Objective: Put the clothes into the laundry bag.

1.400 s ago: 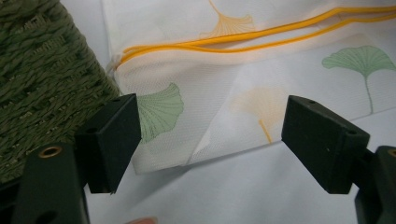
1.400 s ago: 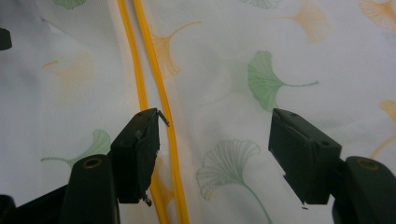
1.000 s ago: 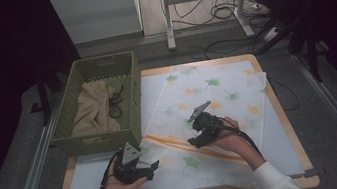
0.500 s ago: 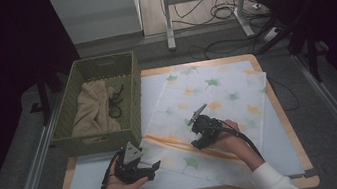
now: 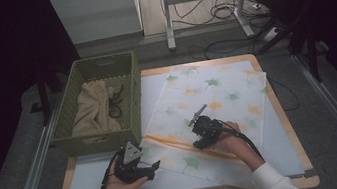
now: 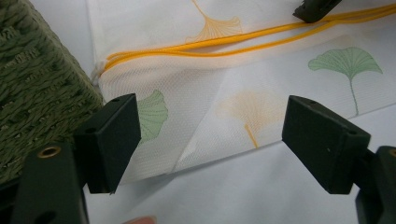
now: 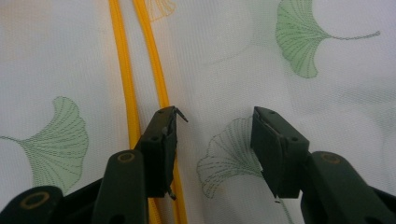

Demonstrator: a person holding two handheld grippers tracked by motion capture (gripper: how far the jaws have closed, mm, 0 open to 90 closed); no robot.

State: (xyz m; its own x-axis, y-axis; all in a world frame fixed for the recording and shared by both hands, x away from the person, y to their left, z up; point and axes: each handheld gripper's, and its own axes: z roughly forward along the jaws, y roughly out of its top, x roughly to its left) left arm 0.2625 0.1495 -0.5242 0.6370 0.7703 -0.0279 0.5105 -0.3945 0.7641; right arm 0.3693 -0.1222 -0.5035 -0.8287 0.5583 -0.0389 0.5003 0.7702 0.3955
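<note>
- Table [image 5: 282,123]: wooden-edged top with a pale sheet over it, carrying everything below.
- Mesh bag [image 5: 217,97]: white, printed with green and orange ginkgo leaves, lay flat across the table's middle and right, its near-left corner just beside the basket.
- Basket [image 5: 131,87]: green woven, stood on the table's left, touching or nearly touching the bag's left edge; I couldn't tell which. A beige cloth [image 5: 92,108] and a dark cord [image 5: 114,102] lay inside.
- Orange zipper [image 5: 179,144]: a double line running diagonally across the bag's near part, starting at the corner beside the basket.
- Left gripper [image 5: 154,166]: sat low at the bag's near-left corner, on the basket's near side. In the left gripper view the jaws stood wide, the bag's corner edge [image 6: 196,154] lay between them, and the pads weren't pressing on it.
- Right gripper [image 5: 199,144]: was over the bag on the far side from the basket, tips down at the zipper. Its jaws had just been closing and stood half-narrowed. In the right gripper view one fingertip [image 7: 163,140] sat right at the zipper line [image 7: 156,70], with mesh between the jaws but no pinch visible.
</note>
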